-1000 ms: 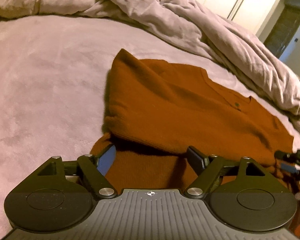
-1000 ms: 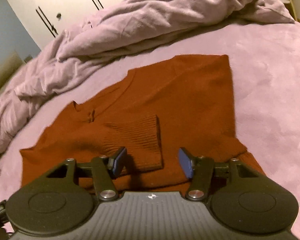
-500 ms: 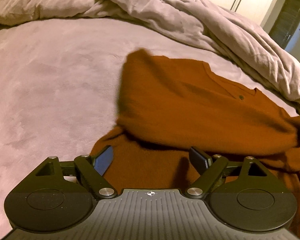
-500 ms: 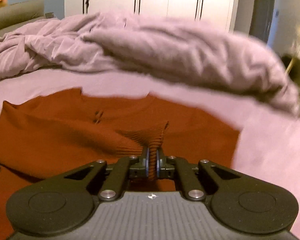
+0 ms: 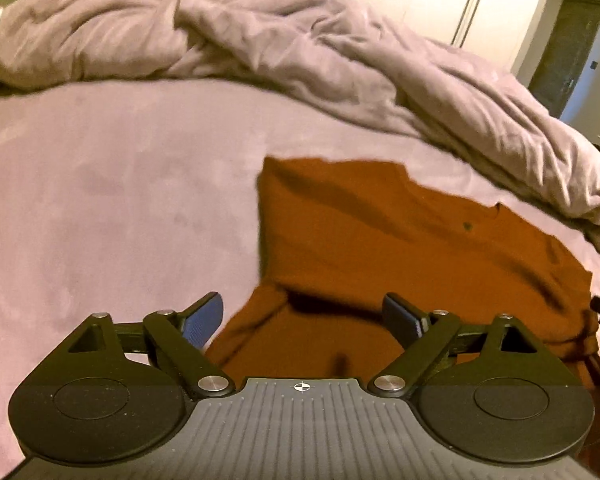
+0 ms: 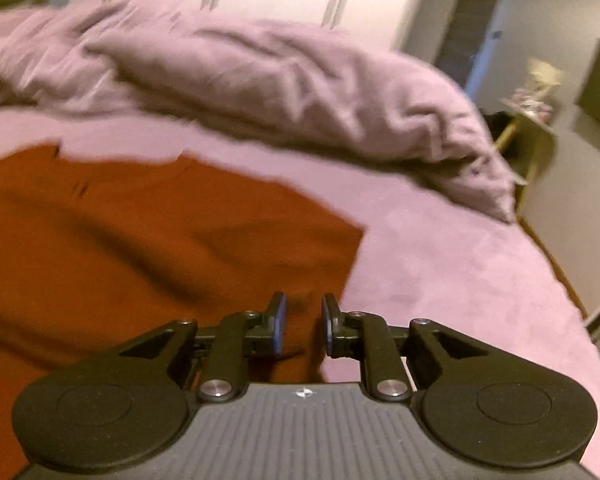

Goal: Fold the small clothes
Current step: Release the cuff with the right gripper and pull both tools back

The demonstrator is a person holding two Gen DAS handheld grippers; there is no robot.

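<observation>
Rust sweater on bed, beneath both parted, empty fingers.

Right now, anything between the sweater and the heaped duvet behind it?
Only bare bed sheet. In both wrist views a strip of it separates the sweater from the duvet, with nothing lying on it.

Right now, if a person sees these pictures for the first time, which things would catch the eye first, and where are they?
First the rust-orange sweater, partly folded, flat on the mauve bed cover, bright against it. Behind it a crumpled grey duvet is heaped along the far side of the bed. In front, the left tool gapes wide over the sweater's near edge, and the right tool stands with a narrow gap at its right edge.
</observation>
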